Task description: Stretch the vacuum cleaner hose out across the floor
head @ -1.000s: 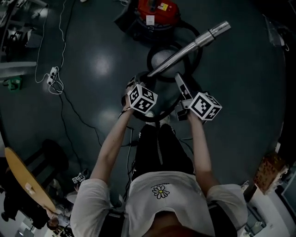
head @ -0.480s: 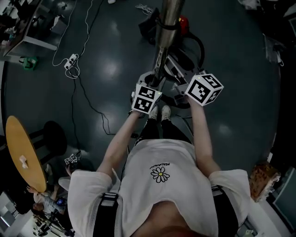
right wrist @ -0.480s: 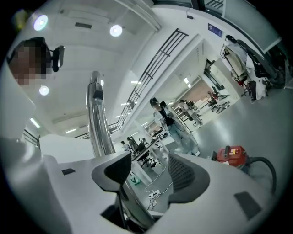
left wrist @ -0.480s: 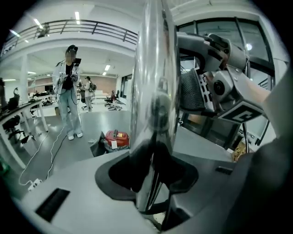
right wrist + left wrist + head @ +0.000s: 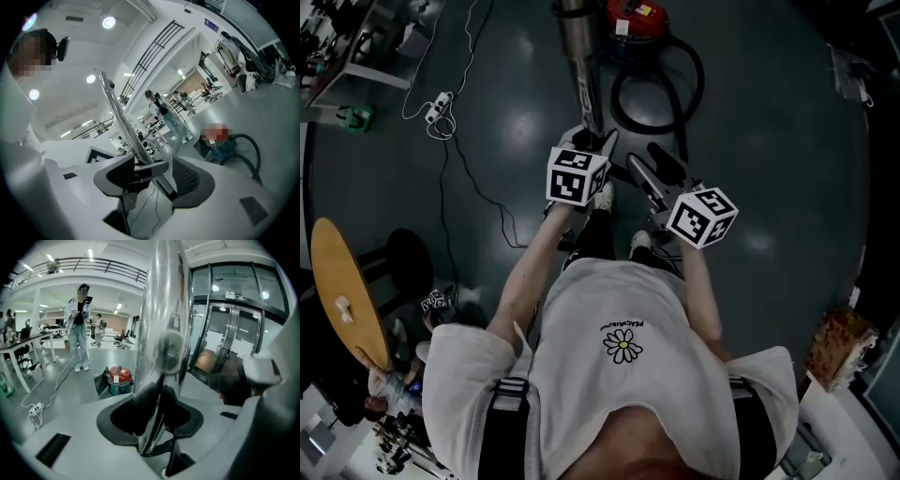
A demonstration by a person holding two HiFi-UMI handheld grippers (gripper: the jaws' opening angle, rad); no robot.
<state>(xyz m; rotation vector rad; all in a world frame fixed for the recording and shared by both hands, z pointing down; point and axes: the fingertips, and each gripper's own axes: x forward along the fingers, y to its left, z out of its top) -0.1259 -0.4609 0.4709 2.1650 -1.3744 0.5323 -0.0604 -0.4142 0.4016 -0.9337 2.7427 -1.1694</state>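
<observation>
At your feet, on the dark floor (image 5: 769, 141): one black hose (image 5: 614, 98), lying in a loose loop just beside the red vacuum cleaner (image 5: 635, 16) at the head view's top edge. The hose is coiled, not drawn out straight.

In your left gripper (image 5: 154, 420): one shiny metal tube (image 5: 164, 310), standing steeply upward out of the jaws. The jaws are closed tight on it near its lower end.

In your right gripper (image 5: 154, 176): the same tube's dark lower end, with a grey fitting, filling the gap between the pads. The jaws are set wide yet clamped on that part. From there the tube runs up and away to the left.

Position of the pair: you hold both grippers up in front of your chest. The left one is further forward. The right one is near it and points towards it.

To your left on the floor: one white power strip (image 5: 441, 101), with a thin cable trailing back towards you. Further left: one round wooden tabletop (image 5: 333, 281), with a black stool (image 5: 403, 267) beside it.

In the background of the left gripper view: one person (image 5: 79, 329), standing, well apart from the vacuum cleaner.
</observation>
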